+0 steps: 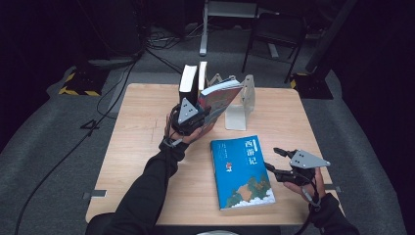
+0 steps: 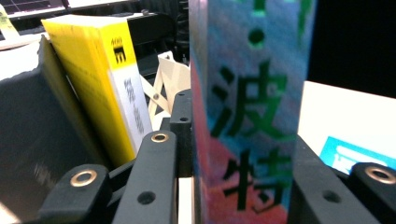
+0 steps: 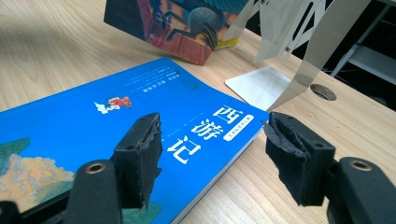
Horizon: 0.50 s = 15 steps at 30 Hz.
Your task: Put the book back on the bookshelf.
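Left hand-held gripper (image 1: 195, 117) clamps the colourful paperback book (image 1: 219, 100) at upper centre; better keep it upright, slide beside the yellow-spined book (image 2: 119, 88). Right hand-held gripper (image 1: 276, 161) waits open by the blue flat book (image 1: 242, 171).

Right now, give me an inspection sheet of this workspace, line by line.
Surface: light wooden table, flat and dry.
Job's things: colourful book held tilted between the upright books and the metal bookend; blue book lying flat, cover up.
Clutter: nothing seen.
Grippers: left gripper clamped on the colourful book's spine; right gripper open, hovering at the blue book's right edge.
Cables: black cables trailing across the floor at left.
Surroundings: dark room, grey carpet, chair behind the table.
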Each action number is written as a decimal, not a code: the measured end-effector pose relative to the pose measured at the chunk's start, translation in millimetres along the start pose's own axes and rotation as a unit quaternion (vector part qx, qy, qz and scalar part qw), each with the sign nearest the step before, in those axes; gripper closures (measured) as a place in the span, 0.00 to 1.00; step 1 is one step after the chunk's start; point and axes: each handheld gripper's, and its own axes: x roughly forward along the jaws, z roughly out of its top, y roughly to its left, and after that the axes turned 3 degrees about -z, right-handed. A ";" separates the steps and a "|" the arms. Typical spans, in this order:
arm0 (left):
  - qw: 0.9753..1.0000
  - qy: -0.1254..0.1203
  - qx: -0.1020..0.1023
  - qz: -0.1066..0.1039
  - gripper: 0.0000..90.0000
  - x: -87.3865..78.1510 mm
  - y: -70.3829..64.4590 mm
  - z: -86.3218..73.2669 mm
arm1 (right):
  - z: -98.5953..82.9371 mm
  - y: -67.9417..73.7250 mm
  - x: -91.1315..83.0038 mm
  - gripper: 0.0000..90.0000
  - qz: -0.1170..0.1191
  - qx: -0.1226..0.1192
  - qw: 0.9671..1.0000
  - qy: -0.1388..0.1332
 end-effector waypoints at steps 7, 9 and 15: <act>1.000 0.011 -0.012 0.008 0.82 -20.2 3.2 -16.1 | -0.5 0.8 1.3 0.40 0.001 0.000 1.000 0.004; 1.000 0.018 -0.015 0.015 0.82 -25.2 4.7 -21.6 | -1.0 1.2 2.3 0.40 0.002 0.000 1.000 0.006; 0.999 0.027 -0.027 0.028 0.81 -30.7 12.0 -29.0 | -1.6 0.9 3.1 0.40 0.002 0.005 1.000 0.005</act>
